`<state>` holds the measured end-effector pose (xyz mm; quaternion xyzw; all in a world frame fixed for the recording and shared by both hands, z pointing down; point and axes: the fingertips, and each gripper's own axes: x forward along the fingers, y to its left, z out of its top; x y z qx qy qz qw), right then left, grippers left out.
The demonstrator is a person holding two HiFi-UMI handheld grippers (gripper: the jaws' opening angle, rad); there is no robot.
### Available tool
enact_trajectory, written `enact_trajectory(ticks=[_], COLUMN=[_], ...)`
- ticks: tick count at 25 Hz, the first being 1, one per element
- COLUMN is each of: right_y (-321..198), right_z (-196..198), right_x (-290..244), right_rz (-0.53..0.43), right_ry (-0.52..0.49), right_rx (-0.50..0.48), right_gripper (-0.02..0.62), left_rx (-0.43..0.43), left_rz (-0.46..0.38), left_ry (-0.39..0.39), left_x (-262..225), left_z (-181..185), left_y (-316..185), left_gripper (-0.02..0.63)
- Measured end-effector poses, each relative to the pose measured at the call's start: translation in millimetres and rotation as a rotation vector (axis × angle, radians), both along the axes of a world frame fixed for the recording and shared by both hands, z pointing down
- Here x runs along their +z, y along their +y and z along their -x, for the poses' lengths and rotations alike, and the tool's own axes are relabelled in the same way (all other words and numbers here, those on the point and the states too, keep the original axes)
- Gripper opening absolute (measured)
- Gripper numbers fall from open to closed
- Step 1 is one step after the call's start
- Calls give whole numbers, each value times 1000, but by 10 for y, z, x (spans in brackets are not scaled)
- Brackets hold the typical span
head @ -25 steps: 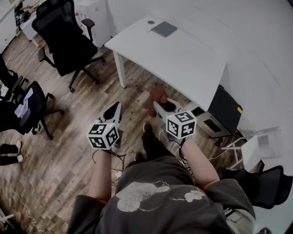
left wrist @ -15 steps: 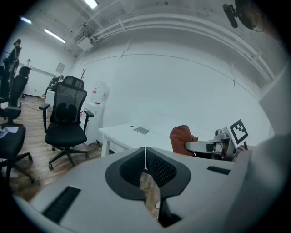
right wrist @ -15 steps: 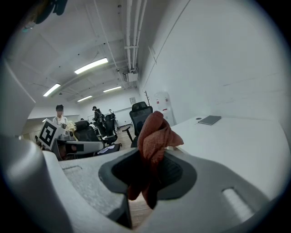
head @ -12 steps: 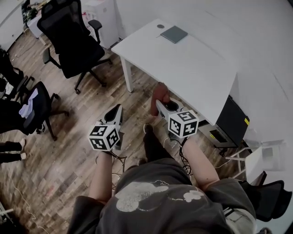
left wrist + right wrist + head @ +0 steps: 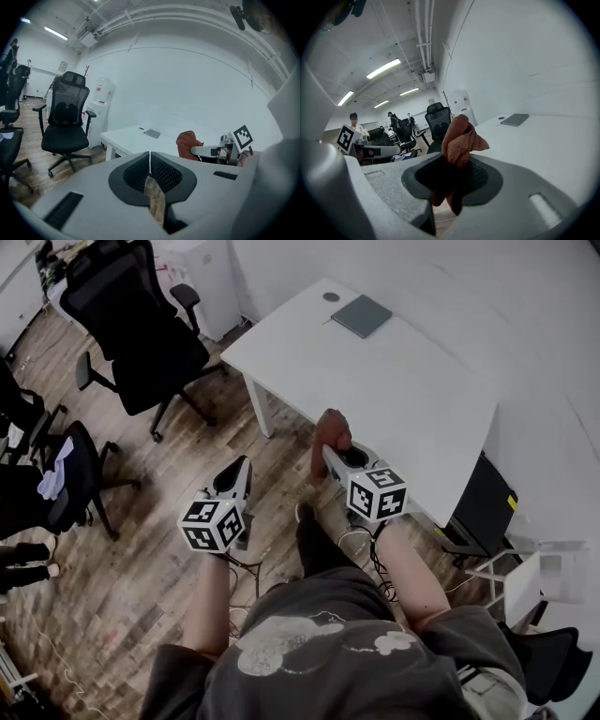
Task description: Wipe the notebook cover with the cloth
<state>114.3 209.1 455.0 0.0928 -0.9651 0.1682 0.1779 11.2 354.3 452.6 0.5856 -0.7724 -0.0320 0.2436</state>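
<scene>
A grey notebook lies flat at the far end of the white table, with a small dark round thing beside it. It also shows in the left gripper view as the notebook and in the right gripper view as the notebook. My right gripper is shut on a rust-brown cloth, bunched above the jaws, held over the floor near the table's near edge; the cloth fills the jaws. My left gripper is shut and empty, over the floor left of the right one.
A black office chair stands left of the table, another dark chair at the far left. A white cabinet stands against the wall. A black box sits under the table's right end. People sit far off in the right gripper view.
The table and notebook have shifted a little closer and rightward in the head view. Both grippers keep their pose; the right one still holds the cloth.
</scene>
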Motion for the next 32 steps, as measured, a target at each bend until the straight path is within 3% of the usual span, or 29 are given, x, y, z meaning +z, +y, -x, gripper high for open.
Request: enact_trajectory(ticks=[13,23,32], right_y=[-1308,-2002,-2392], right_z=[603,959,1007], right_x=[75,85,54], right_rz=[33,82,102], right_ry=[25,-4,-36], right_rx=[60,58,96], right_gripper=[109,109,109], left_rx=[34,28,69], left_rz=[31,61,63], left_ry=[14,-7,-43], left_x=[35,-15,-150], left_z=[708,998,1081], left_y=[-1261,-1951,-2429], left_gripper=[3,3,3])
